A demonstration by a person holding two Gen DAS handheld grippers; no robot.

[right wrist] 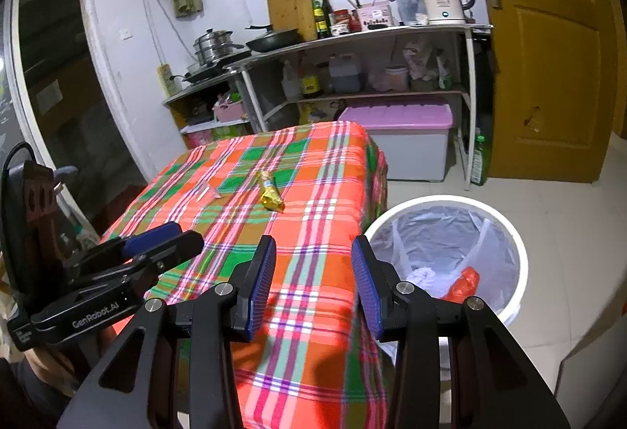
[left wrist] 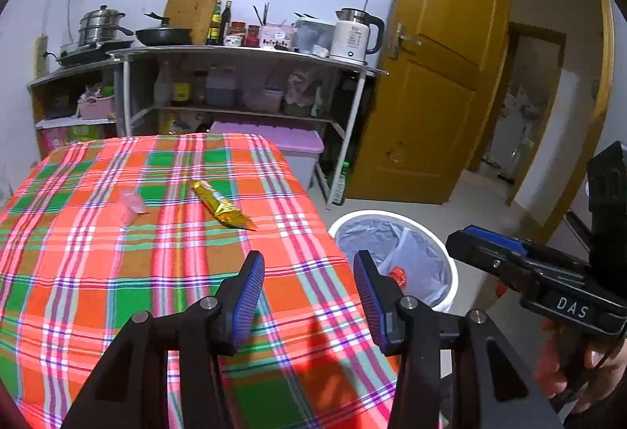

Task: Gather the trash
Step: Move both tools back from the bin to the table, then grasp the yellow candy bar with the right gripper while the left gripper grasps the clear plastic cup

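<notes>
Two wrappers, gold [left wrist: 223,207] and pink [left wrist: 131,203], lay on the table [left wrist: 78,272], beside the bin [left wrist: 395,252]. Left tongs [left wrist: 309,295] and right tongs [right wrist: 313,284] hung open and empty near its edge.

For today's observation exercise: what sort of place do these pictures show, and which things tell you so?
Probably a small home kitchen or living room. A metal shelf holds a frying pan, stacked pots and an electric kettle; a checked tablecloth covers a table beside a lined trash bin.
</notes>
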